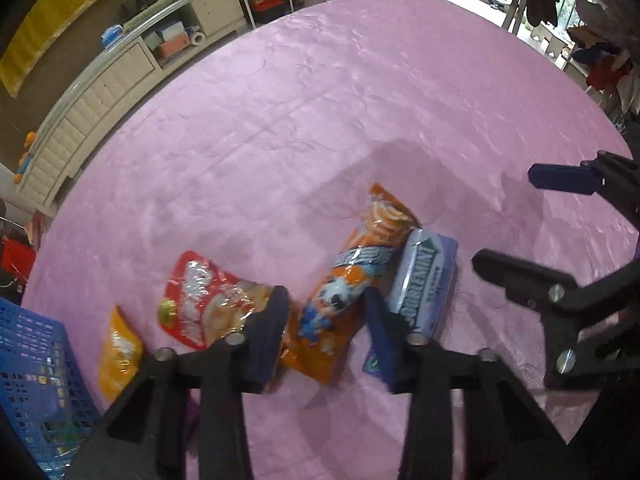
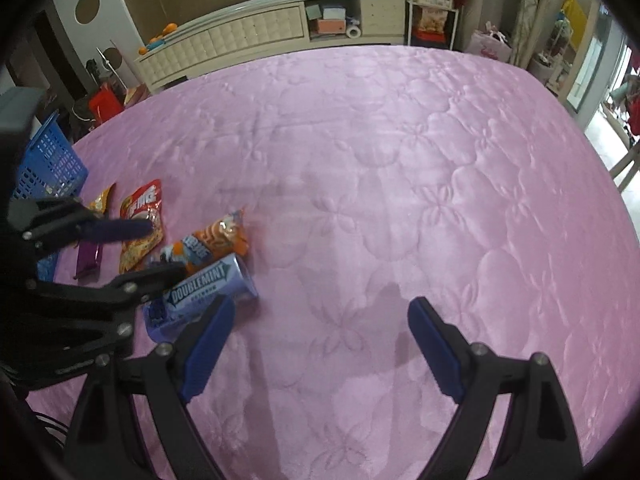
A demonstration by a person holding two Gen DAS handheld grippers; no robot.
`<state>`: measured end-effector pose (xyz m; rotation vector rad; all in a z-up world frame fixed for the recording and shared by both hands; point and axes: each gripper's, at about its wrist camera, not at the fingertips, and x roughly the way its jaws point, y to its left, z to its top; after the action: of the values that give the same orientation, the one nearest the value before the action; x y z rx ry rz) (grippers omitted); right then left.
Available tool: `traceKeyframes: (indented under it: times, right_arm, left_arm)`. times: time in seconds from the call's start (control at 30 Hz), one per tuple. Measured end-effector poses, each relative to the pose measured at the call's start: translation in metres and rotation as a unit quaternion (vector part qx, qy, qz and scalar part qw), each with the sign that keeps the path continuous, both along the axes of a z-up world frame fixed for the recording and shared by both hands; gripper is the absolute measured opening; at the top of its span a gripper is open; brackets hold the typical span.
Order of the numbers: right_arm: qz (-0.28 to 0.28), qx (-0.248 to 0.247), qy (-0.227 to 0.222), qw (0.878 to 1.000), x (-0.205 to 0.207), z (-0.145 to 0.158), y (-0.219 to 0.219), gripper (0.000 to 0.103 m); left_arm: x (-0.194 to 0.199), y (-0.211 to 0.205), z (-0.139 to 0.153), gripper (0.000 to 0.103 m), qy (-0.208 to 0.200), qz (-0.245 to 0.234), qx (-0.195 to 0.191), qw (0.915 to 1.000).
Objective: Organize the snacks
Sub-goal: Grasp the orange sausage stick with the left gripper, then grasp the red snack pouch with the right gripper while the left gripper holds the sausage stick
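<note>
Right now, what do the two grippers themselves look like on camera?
Both look alike. The left gripper and the right gripper have black plastic scissor-style arms joined by silver screws, and their jaws carry flat, dark blue rectangular pads. No cables, sleeves or readable markings show clearly.

Snack packs [image 2: 218, 240] on pink bedspread [image 2: 400, 160]

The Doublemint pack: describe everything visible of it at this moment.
The Doublemint pack is a light-blue, glossy, boxy pack with a white arrow logo and blue lettering. It lies flat on the pink quilted cover, its long side against the orange snack packet. One finger of the open left gripper overlaps its near end; whether it touches is unclear. The open right gripper hovers beside it, holding nothing.
</note>
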<state>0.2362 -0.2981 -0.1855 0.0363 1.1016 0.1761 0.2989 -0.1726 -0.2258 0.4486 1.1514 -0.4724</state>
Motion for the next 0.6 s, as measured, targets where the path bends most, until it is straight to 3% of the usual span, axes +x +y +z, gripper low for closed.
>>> traceKeyframes:
  times: [0.13, 0.27, 0.43, 0.6]
  right_arm:
    - [0.000, 0.007, 0.003, 1.000, -0.001, -0.003, -0.001, 0.091]
    - [0.001, 0.007, 0.005, 1.000, 0.000, -0.005, 0.005, 0.091]
    - [0.008, 0.006, 0.001, 1.000, -0.001, -0.003, 0.012, 0.091]
    - [0.037, -0.009, -0.004, 0.999, 0.000, 0.002, 0.034, 0.091]
  left_arm:
    - [-0.010, -0.008, 0.000, 0.017, -0.004, -0.005, -0.005, 1.0000]
    - [-0.029, -0.003, 0.010, 0.014, -0.014, 0.008, -0.035, 0.9993]
    - [-0.041, 0.038, 0.028, 0.013, -0.034, 0.099, -0.092, 0.9903]
    - [-0.062, 0.078, 0.036, 0.013, -0.057, 0.181, -0.112, 0.9754]
